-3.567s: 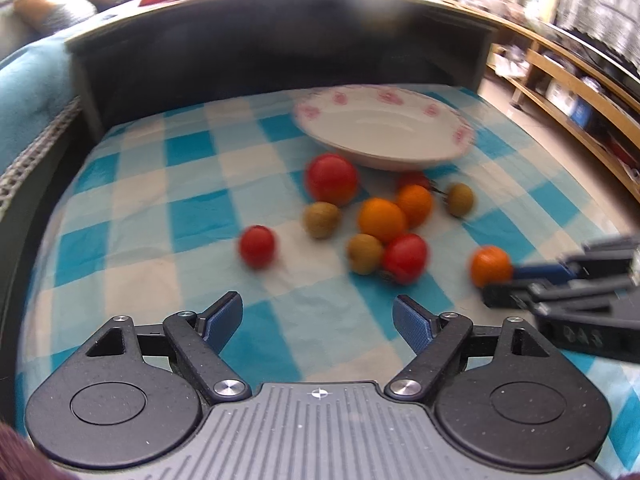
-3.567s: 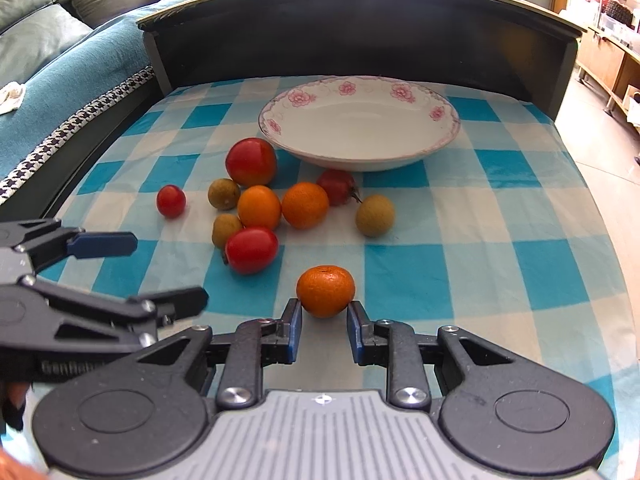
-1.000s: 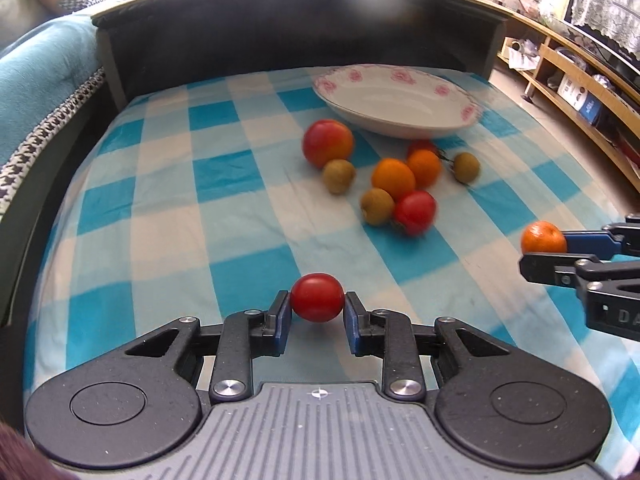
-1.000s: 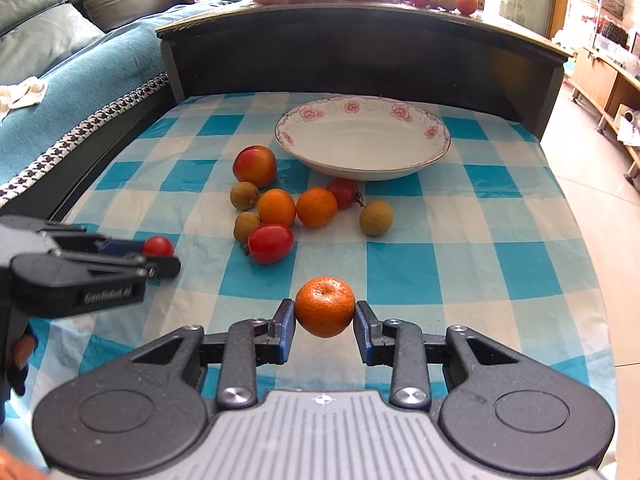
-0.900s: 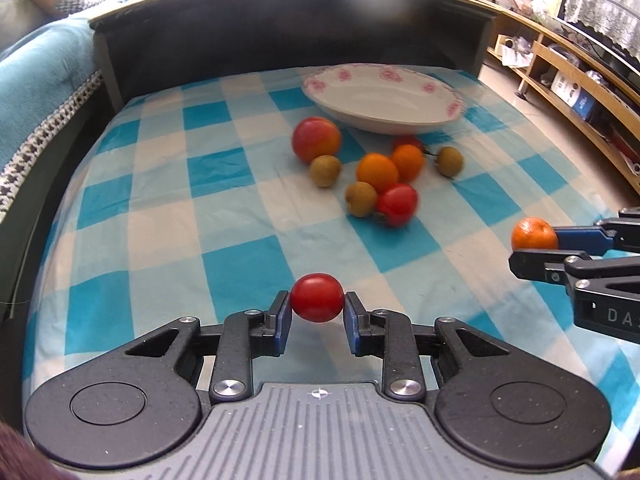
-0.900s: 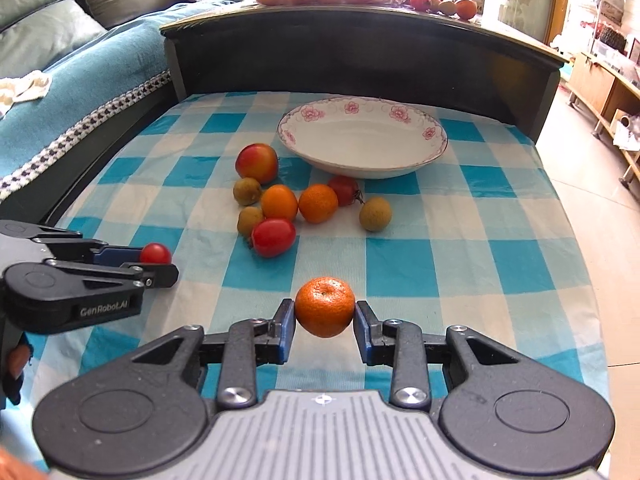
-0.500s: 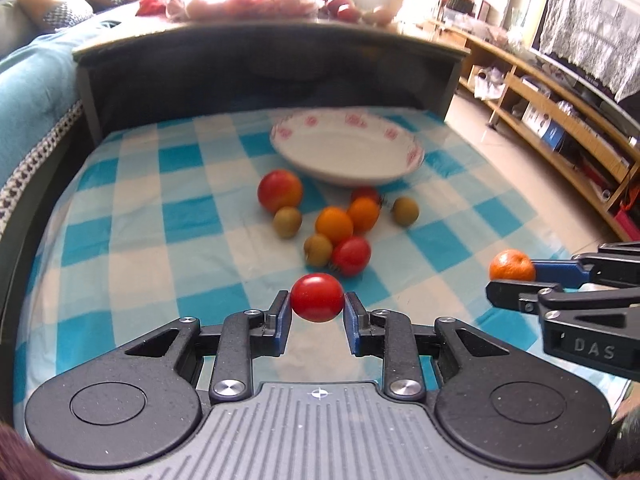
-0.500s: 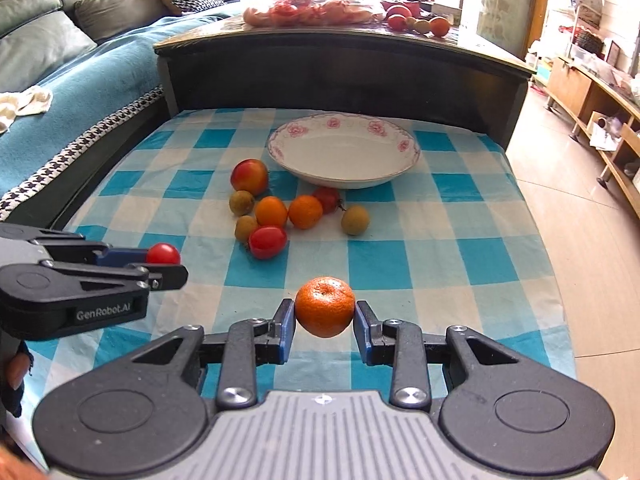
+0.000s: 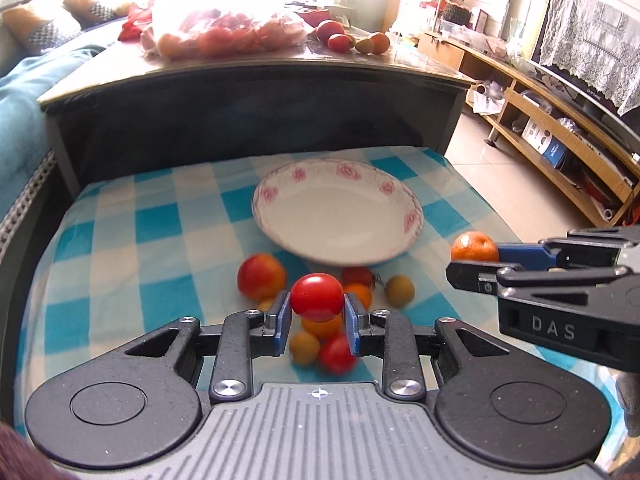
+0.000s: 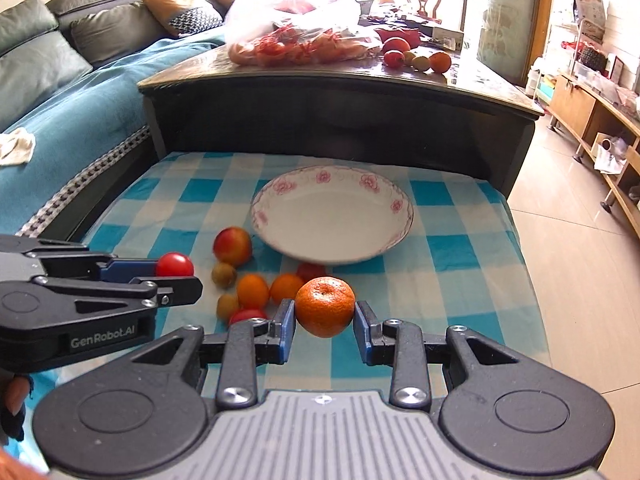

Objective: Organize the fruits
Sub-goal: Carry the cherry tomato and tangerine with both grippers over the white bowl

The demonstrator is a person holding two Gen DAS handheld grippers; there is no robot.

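My left gripper (image 9: 317,320) is shut on a small red tomato (image 9: 317,297) and holds it high above the checked cloth. My right gripper (image 10: 325,330) is shut on an orange mandarin (image 10: 325,306), also raised. Each shows in the other view: the mandarin (image 9: 474,246) at right, the tomato (image 10: 174,265) at left. A white bowl with pink flowers (image 9: 384,188) (image 10: 394,204) stands empty at the cloth's far middle. In front of it lies a cluster of fruit: a red apple (image 10: 232,246), oranges (image 10: 252,290), brown longans (image 10: 223,274) and a red tomato (image 9: 337,354).
A dark wooden table (image 10: 340,96) rises behind the cloth, with a bag of fruit (image 10: 300,46) and loose fruit on top. A teal sofa (image 10: 60,120) lies at left. Tiled floor and low shelves (image 9: 560,152) lie at right.
Both grippers have risen and drawn back with their fruit since a second ago; the bowl and fruit cluster look farther below. Before that, each gripper closed on its fruit on the cloth.
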